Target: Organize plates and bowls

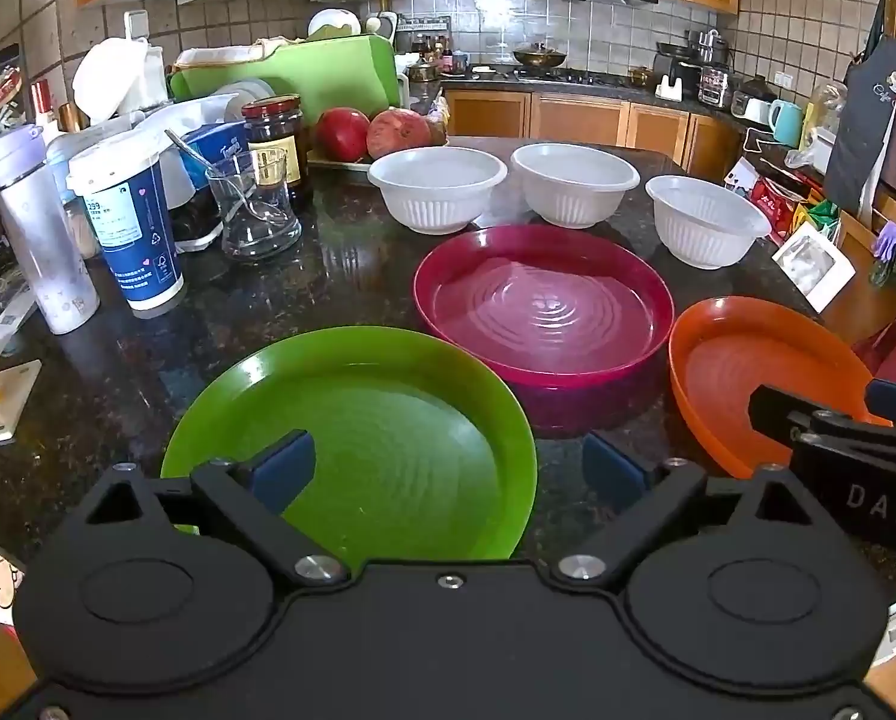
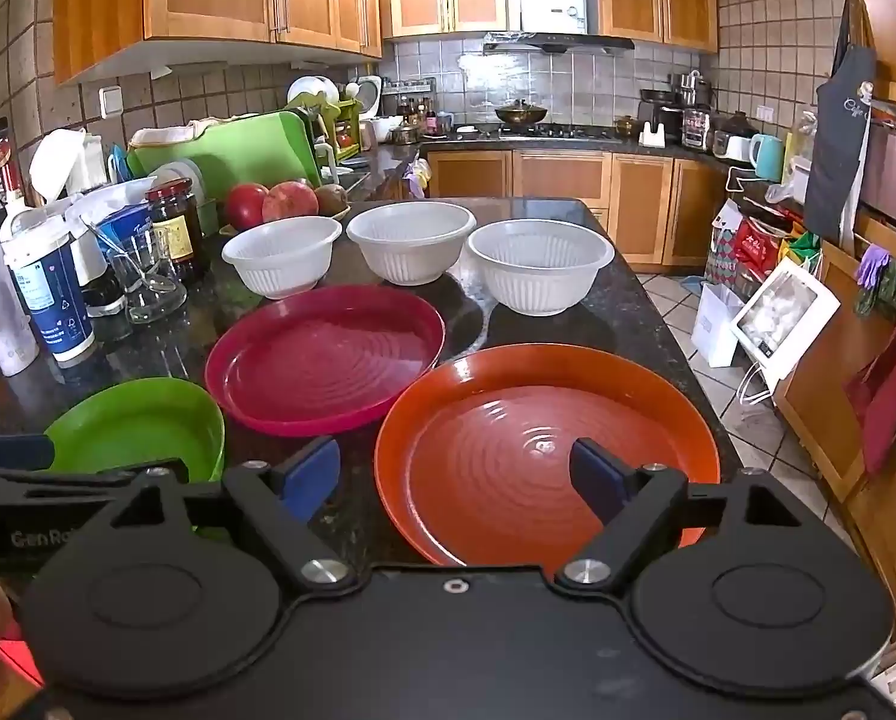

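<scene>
Glossy green plastic plate (image 1: 387, 420), glossy magenta plastic plate (image 1: 544, 312) and glossy orange plastic plate (image 2: 544, 450), all ridged in concentric rings. Three matt white ribbed plastic bowls (image 2: 411, 240). Polished, speckled dark stone countertop (image 1: 327, 276). Matt black plastic gripper bodies.

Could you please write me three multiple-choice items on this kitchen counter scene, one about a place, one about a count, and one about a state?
1. Which plate lies between the other two coloured plates?
A. green plate
B. magenta plate
C. orange plate

2. How many white bowls stand behind the plates?
A. two
B. three
C. four

3. How do the fingers of the right gripper stand?
A. shut on the orange plate
B. shut on nothing
C. open, holding nothing

Answers:
1 B: the magenta plate sits between the green plate and the orange plate.
2 B: three white bowls stand in a row on the counter.
3 C: the right gripper shows a wide gap between its fingers.
</scene>
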### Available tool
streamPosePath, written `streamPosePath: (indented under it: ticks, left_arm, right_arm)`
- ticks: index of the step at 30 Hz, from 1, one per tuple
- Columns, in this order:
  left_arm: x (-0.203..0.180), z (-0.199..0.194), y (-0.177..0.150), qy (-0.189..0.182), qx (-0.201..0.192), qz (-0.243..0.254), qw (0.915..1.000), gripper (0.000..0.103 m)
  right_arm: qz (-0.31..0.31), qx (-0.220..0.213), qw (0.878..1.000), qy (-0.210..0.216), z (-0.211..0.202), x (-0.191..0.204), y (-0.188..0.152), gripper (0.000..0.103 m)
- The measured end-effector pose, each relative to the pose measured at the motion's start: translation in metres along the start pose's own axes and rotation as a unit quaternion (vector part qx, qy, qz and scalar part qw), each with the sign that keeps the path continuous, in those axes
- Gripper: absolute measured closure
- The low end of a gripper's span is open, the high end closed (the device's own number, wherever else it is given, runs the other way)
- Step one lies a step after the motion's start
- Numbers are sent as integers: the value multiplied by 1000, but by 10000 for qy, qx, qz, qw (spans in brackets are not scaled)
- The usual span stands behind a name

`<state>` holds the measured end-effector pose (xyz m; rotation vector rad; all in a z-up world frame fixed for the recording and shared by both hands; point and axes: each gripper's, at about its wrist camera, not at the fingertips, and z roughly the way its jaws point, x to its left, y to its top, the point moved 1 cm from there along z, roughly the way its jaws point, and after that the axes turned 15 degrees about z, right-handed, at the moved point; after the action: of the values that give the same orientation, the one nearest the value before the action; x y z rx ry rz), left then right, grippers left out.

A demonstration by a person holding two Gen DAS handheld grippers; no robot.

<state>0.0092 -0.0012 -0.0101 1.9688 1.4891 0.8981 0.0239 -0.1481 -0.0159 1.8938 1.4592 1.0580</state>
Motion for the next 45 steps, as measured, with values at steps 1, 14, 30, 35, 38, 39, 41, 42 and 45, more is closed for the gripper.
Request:
streamPosePath:
  ticks: [1, 14, 30, 35, 38, 39, 41, 42, 45]
  left_arm:
    - [0, -1, 0, -1, -8, -4, 10000, 8]
    - [-6, 0, 2, 29, 1, 27, 10000, 8]
    - [-4, 6, 4, 25, 97, -12, 9999, 8]
    - [-2, 8, 5, 20, 139, -23, 9999, 8]
    - [-3, 10, 6, 47, 190, 3, 9998, 8]
    - [-3, 11, 6, 49, 207, 3, 9998, 8]
    - [-3, 12, 6, 47, 254, -3, 9997, 8]
    - [-2, 13, 5, 36, 286, -10, 9996, 8]
    - [-1, 14, 5, 30, 353, -29, 9994, 8]
  right_arm:
    - [-1, -7, 10000, 2, 0, 0, 0, 15]
    - [11, -9, 10000, -16, 1, -2, 3, 15]
    - [-87, 147, 9997, -197, 12, 0, 5, 15]
    - [-76, 172, 9996, -195, 14, 0, 6, 15]
    - [-66, 184, 9996, -187, 14, -1, 6, 15]
    - [-69, 194, 9996, -187, 15, 0, 6, 15]
    - [-78, 209, 9996, -182, 16, 0, 6, 15]
    - [-81, 216, 9996, -180, 16, 0, 5, 15]
    - [-108, 231, 9996, -158, 16, 2, 6, 15]
